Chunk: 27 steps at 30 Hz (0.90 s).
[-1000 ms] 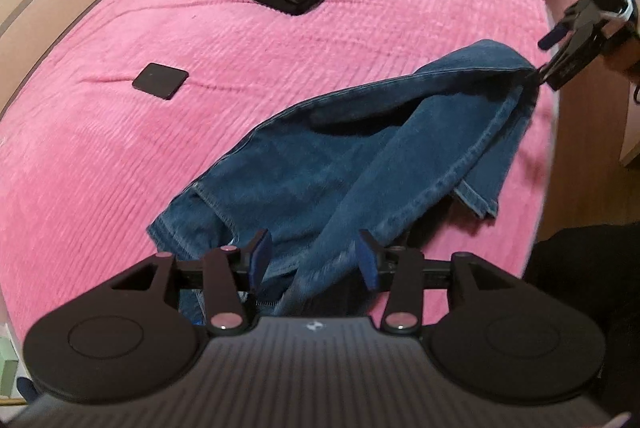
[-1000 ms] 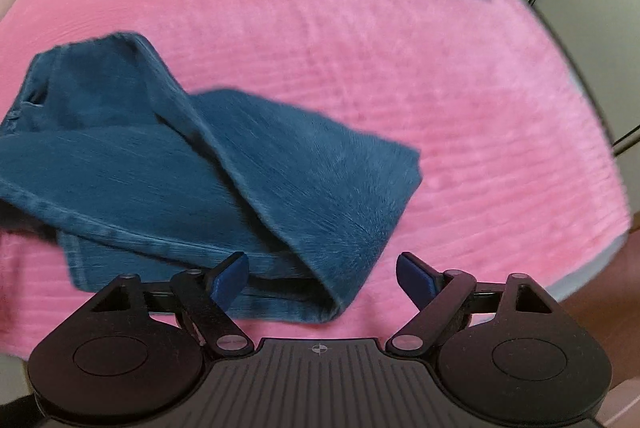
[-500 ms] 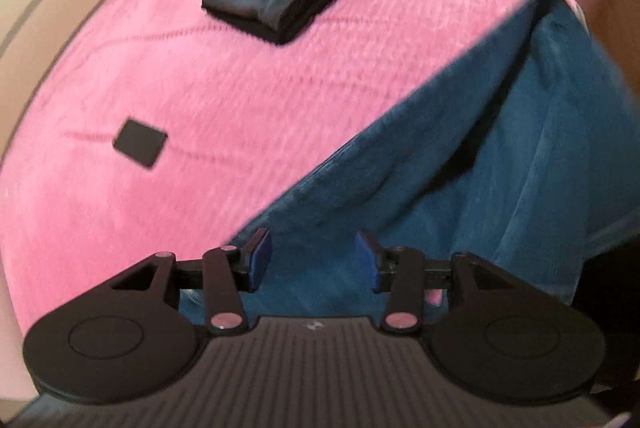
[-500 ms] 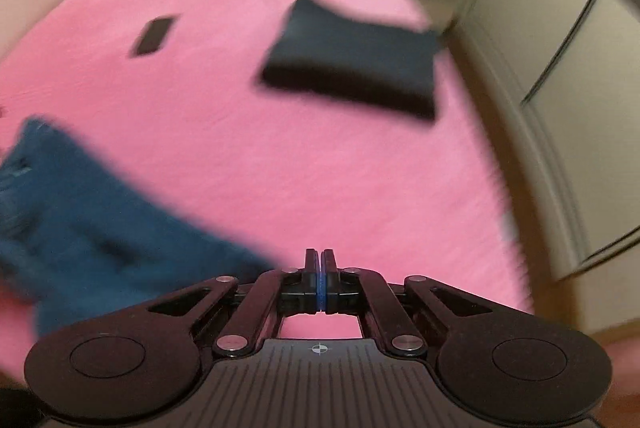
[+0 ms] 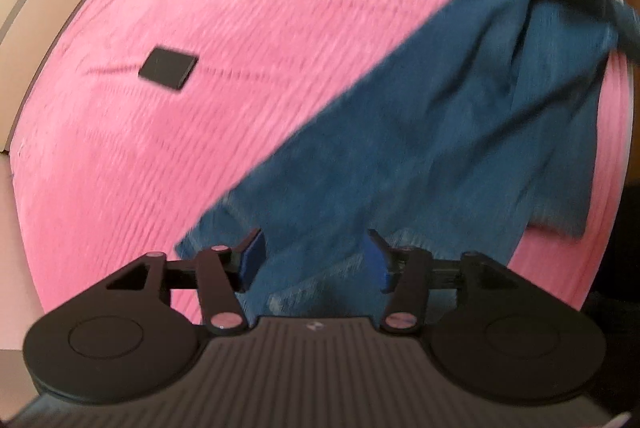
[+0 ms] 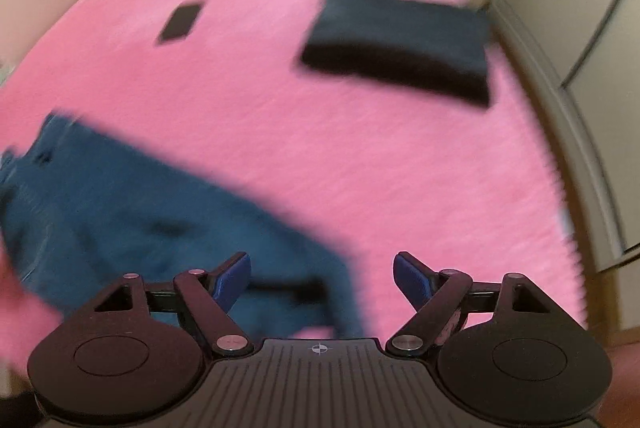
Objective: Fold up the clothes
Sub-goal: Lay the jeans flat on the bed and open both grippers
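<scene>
On the ribbed pink bedspread (image 5: 168,148), one pair of limp blue denim jeans (image 5: 420,156) sprawls unfolded from near centre to far right; it looks heavy and floppy, best taken by waistband or hems. Beyond lie one folded black garment (image 6: 400,56) and one flat black square (image 5: 168,68). The left gripper (image 5: 316,258) gapes around denim without pinching; the right gripper (image 6: 322,274) is wide, holding nothing.
</scene>
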{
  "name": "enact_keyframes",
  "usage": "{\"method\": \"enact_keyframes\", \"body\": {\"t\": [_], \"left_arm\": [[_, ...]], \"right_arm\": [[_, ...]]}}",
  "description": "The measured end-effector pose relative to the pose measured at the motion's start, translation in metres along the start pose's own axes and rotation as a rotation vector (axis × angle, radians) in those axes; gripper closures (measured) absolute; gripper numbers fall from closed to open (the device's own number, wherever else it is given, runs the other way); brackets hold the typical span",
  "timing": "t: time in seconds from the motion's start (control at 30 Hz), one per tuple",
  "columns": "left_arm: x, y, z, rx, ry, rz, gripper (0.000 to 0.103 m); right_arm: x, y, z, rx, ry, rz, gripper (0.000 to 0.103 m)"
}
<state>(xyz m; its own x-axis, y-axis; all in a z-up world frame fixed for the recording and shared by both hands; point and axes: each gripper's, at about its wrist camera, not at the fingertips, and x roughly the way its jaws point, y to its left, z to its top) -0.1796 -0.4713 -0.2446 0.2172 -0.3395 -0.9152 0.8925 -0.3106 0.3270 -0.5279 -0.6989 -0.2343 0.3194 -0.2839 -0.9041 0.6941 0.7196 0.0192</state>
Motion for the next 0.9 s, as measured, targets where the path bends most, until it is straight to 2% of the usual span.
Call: {"method": "enact_keyframes", "body": {"t": [0.07,0.1,0.13,0.2,0.3,0.37,0.4,0.43,0.47,0.5,0.57,0.6,0.63,0.67,0.7,0.77,0.9], "left_arm": [[0.011,0.006,-0.02,0.065,0.009,0.002,0.049],[0.017,0.009,-0.03,0.097,0.013,0.002,0.042],[0.024,0.014,-0.039,0.133,0.012,-0.002,0.04],[0.042,0.026,-0.054,0.204,0.008,-0.026,0.039],[0.067,0.046,-0.065,0.269,-0.013,-0.129,0.035],[0.083,0.061,-0.07,0.285,-0.024,-0.223,0.031],[0.092,0.066,-0.072,0.284,-0.022,-0.269,0.028],[0.1,0.071,-0.074,0.282,-0.019,-0.316,0.027],[0.106,0.074,-0.076,0.271,-0.021,-0.345,0.027],[0.111,0.077,-0.077,0.258,-0.025,-0.367,0.028],[0.117,0.081,-0.081,0.236,-0.031,-0.407,0.037],[0.116,0.082,-0.083,0.228,-0.034,-0.418,0.049],[0.111,0.081,-0.085,0.228,-0.042,-0.422,0.075],[0.104,0.079,-0.088,0.233,-0.052,-0.412,0.087],[0.096,0.076,-0.093,0.239,-0.062,-0.396,0.093],[0.081,0.072,-0.101,0.251,-0.081,-0.364,0.096],[0.05,0.063,-0.117,0.275,-0.119,-0.301,0.097]], "right_arm": [[0.012,0.04,-0.015,-0.125,0.037,0.033,0.022],[0.018,0.06,-0.023,-0.19,0.056,0.049,0.022],[0.025,0.079,-0.03,-0.257,0.07,0.072,0.022],[0.041,0.111,-0.043,-0.381,0.102,0.103,0.022],[0.069,0.137,-0.05,-0.491,0.141,0.09,0.022],[0.087,0.144,-0.05,-0.508,0.179,0.081,0.023],[0.094,0.146,-0.05,-0.498,0.203,0.084,0.032],[0.101,0.146,-0.049,-0.471,0.229,0.093,0.076],[0.104,0.145,-0.048,-0.445,0.247,0.093,0.099],[0.101,0.147,-0.048,-0.426,0.243,0.084,0.1],[0.087,0.153,-0.051,-0.401,0.224,0.067,0.1],[0.078,0.157,-0.053,-0.394,0.212,0.061,0.1],[0.067,0.164,-0.055,-0.394,0.204,0.055,0.1],[0.055,0.17,-0.058,-0.395,0.198,0.053,0.1],[0.044,0.177,-0.061,-0.392,0.197,0.058,0.1],[0.024,0.194,-0.068,-0.387,0.195,0.071,0.1],[-0.002,0.223,-0.096,-0.402,0.242,0.132,0.1]]}}
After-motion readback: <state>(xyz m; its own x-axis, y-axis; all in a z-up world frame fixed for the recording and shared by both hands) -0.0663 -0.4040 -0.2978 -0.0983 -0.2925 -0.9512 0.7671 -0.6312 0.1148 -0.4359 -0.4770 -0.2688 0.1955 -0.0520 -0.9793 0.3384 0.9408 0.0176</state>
